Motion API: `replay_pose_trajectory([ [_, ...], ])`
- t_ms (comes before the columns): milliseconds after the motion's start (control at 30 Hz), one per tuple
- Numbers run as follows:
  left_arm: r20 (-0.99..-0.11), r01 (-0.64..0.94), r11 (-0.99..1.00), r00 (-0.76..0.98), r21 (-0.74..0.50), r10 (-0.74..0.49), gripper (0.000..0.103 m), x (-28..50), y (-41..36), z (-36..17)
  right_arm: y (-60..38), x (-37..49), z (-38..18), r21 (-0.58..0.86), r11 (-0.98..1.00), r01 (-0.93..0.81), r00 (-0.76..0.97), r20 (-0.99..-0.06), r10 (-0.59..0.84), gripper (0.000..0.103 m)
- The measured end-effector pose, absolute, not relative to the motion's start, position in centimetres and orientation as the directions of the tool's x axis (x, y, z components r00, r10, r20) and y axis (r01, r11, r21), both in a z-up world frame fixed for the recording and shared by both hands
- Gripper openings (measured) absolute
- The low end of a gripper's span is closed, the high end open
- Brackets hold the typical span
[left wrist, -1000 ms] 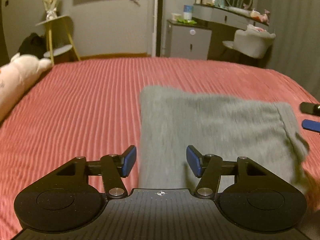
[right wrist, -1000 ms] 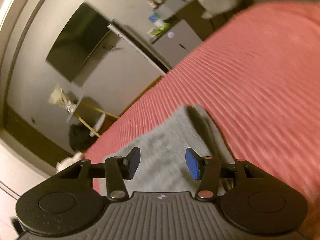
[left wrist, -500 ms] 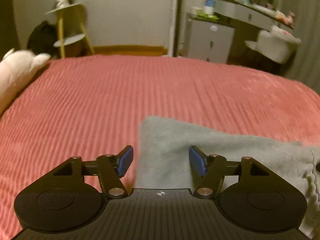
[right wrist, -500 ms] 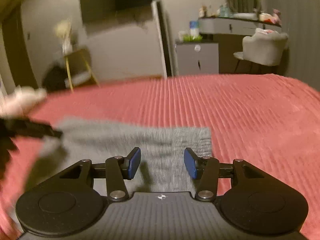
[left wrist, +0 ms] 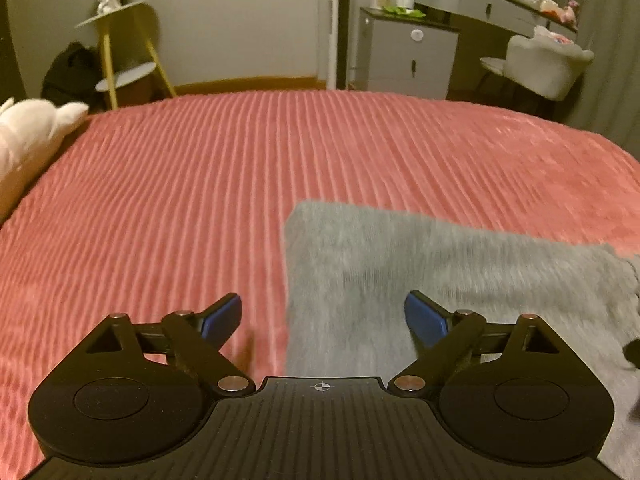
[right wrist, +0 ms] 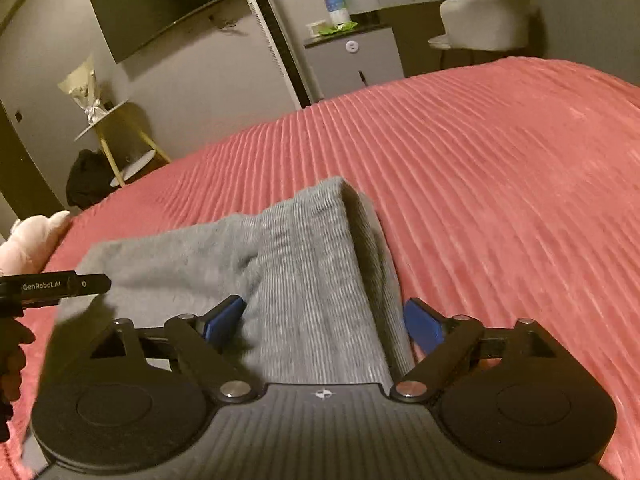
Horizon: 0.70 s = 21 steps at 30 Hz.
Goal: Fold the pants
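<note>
The grey pants [left wrist: 420,280] lie folded into a rectangle on the red ribbed bedspread [left wrist: 200,200]. My left gripper [left wrist: 322,318] is open and empty, low over the pants' left edge. In the right wrist view the pants [right wrist: 304,280] reach forward from between the fingers, with the right edge raised in a ridge. My right gripper [right wrist: 322,322] is open and empty over the pants' near end. The left gripper's body [right wrist: 52,286] shows at that view's left edge.
A white plush toy [left wrist: 28,140] lies at the bed's left edge. Beyond the bed stand a yellow side table [left wrist: 120,48], a grey cabinet [left wrist: 408,56], a dressing table and a pale chair [left wrist: 548,64]. A wall TV [right wrist: 160,8] hangs on the far wall.
Both grippers' jaws have opened wider. The left gripper has shifted left, so the pants' left edge now lies between its fingers. The right view has swung and now looks along the pants.
</note>
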<state>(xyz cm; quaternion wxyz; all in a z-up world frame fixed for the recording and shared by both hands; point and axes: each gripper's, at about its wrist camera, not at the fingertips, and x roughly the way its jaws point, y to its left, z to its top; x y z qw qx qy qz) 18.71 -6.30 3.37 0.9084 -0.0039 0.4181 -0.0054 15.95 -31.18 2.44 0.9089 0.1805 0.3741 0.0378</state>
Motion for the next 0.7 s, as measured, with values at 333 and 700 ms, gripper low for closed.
replay_pose_trajectory([
  [333,-0.790,0.065,0.997,0.609,-0.041,-0.072,0.094,10.3,-6.1,1.8,-33.3,11.7,2.2,0.461,0.864,0.202,0.570,-0.773,0.279,0.093],
  [700,-0.811,0.004,0.964,0.540,-0.265,-0.225,0.094,9.7,-2.8,1.7,-37.8,11.9,-0.1,0.707,0.634,0.312,0.639,-0.651,0.411,0.092],
])
